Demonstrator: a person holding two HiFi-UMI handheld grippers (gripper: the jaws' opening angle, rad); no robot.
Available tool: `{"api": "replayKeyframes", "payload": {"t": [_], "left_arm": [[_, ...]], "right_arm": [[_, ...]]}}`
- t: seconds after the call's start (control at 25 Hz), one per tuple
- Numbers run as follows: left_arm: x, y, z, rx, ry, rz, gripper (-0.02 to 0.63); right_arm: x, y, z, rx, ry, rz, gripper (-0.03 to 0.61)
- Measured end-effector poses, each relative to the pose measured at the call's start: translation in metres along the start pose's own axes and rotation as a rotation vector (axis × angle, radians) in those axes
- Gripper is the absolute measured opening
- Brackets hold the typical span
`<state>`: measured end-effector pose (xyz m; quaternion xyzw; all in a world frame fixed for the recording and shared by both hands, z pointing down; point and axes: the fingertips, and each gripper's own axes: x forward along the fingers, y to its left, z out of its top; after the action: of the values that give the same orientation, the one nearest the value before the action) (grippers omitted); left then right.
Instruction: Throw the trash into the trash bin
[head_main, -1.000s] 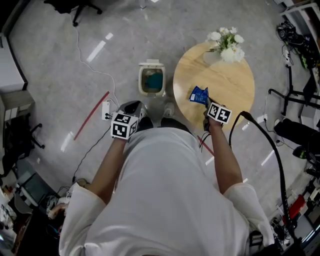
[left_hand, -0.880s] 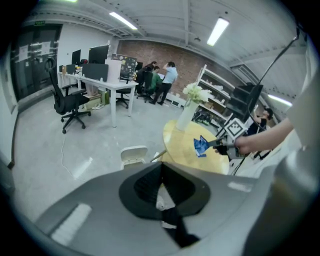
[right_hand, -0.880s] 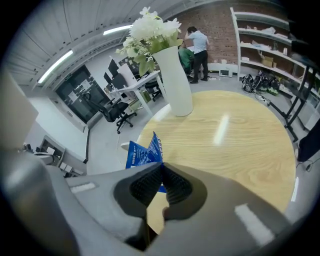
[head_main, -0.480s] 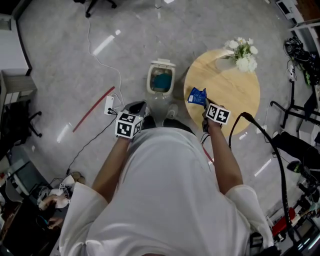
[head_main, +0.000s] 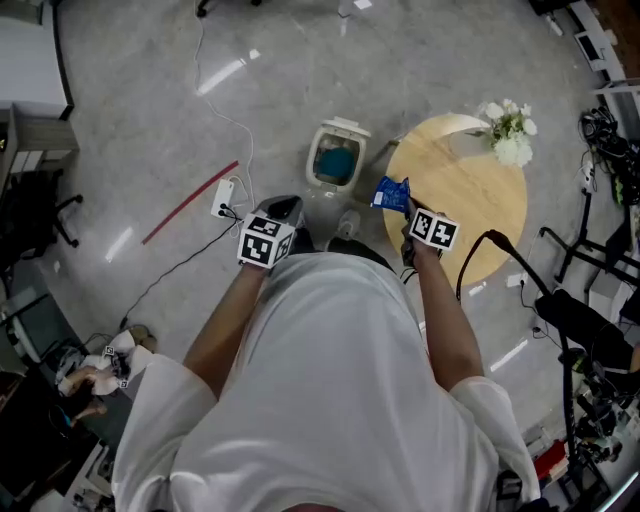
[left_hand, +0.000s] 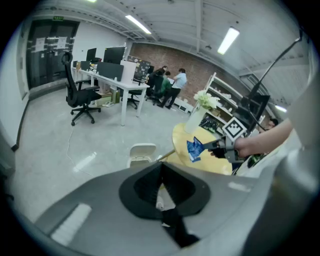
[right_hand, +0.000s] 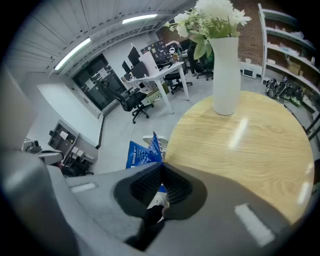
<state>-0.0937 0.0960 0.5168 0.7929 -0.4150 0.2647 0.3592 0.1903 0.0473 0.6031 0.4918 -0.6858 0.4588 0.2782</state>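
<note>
The right gripper (head_main: 406, 207) is clenched on a blue wrapper (head_main: 392, 193), holding it in the air at the edge of the round wooden desk (head_main: 470, 200), on the side nearest the white trash bin (head_main: 317, 165) on the floor. The left gripper (head_main: 285, 209) has its jaws pressed together with nothing between them.

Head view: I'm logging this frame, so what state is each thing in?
trash bin: open, upright on the floor.
right gripper: jaws shut on the blue wrapper.
blue wrapper: held, not yet in the trash bin.
left gripper: jaws shut, empty.
vase: upright on the table.
</note>
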Motion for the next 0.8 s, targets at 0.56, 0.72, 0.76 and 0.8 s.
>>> {"api": "replayKeyframes", "payload": {"t": [0.56,0.72,0.76,0.8], "left_arm": [[-0.021,0.034,-0.013,-0.068,0.002,0.062,0.003],[-0.022,0.039,-0.016,-0.086,0.007,0.066,0.003],[-0.022,0.04,-0.018,-0.088,0.009,0.066,0.004],[-0.021,0.04,-0.019,-0.091,0.012,0.067,0.003]], "right_arm": [[0.036,0.056,0.006,-0.06,0.059,0.104,0.006],[0.045,0.072,0.008,-0.081,0.08,0.139,0.006],[0.048,0.075,0.008,-0.086,0.085,0.145,0.005],[0.05,0.077,0.007,-0.09,0.091,0.151,0.006]]}}
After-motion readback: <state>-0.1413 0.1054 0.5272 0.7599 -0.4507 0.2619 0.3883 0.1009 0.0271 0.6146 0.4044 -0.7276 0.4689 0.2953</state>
